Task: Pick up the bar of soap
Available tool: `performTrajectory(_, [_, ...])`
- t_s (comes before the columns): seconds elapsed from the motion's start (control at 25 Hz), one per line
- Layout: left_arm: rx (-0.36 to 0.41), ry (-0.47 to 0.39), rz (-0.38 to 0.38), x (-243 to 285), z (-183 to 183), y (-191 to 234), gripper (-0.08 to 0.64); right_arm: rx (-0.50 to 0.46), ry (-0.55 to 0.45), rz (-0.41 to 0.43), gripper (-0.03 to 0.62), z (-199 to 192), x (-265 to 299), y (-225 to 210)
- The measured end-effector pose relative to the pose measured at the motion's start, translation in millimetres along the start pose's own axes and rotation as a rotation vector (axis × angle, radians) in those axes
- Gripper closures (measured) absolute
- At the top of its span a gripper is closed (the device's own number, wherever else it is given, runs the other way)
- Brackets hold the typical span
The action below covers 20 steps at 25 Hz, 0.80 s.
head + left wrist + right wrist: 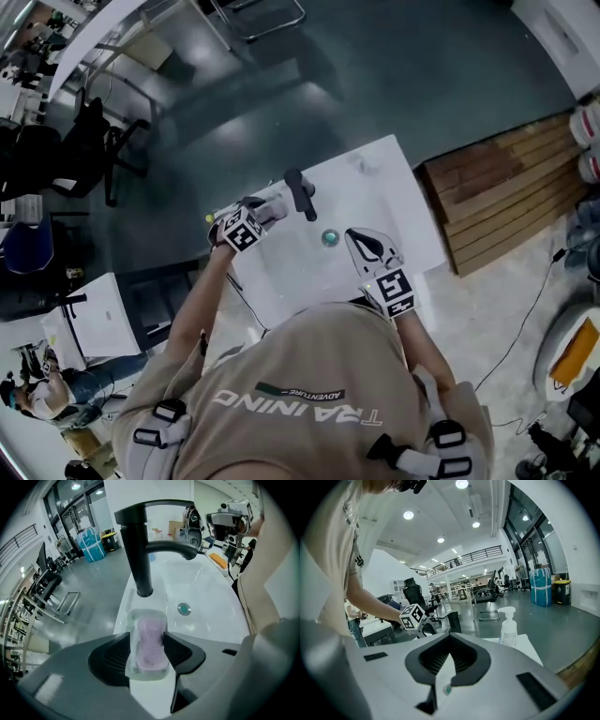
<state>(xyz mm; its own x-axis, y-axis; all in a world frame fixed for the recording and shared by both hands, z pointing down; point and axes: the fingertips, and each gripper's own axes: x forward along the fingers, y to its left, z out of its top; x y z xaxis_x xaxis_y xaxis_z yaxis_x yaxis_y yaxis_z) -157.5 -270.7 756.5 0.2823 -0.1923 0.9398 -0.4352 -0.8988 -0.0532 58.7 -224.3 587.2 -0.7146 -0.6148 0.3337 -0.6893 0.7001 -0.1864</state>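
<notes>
A pale pink bar of soap [150, 644] lies in a clear dish [132, 620] on the sink's rim, just in front of the black faucet [140, 550]. My left gripper [146, 637] has its jaws down on either side of the bar, and its pads press against the bar's long sides. In the head view the left gripper [274, 206] covers the soap beside the faucet [298, 192]. My right gripper [358, 238] hovers over the basin near the drain [330, 237]. The right gripper [450, 639] has its tips together with nothing between them.
The white sink basin [211, 592] with its round drain [183, 608] lies to the right of the dish. A pump bottle [507, 626] stands at the counter's far corner. Wooden boards [506, 187] lie on the floor to the right, and office chairs [84, 141] stand to the left.
</notes>
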Motion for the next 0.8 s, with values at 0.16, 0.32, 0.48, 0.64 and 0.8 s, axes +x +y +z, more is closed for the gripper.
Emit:
performTrajectory(0.16, [-0.014, 0.000, -0.023, -1, 1, -1, 0.353, -0.002, -0.002, -0.001, 0.595, 3, -1, 1])
performTrajectory(0.32, [0.006, 0.015, -0.037, 4, 0, -5, 0.353, 0.007, -0.002, -0.005, 0.595, -3, -2, -1])
performTrajectory(0.48, [0.005, 0.023, -0.031, 6, -3, 0, 0.353, 0.011, 0.005, -0.014, 0.595, -5, -4, -2])
performTrajectory(0.64, [0.013, 0.038, -0.041, 9, -1, 2, 0.353, 0.020, 0.001, -0.015, 0.595, -7, -3, -3])
performTrajectory(0.8, [0.015, 0.061, -0.067, 14, -2, 3, 0.353, 0.026, 0.006, -0.013, 0.595, -11, -2, -1])
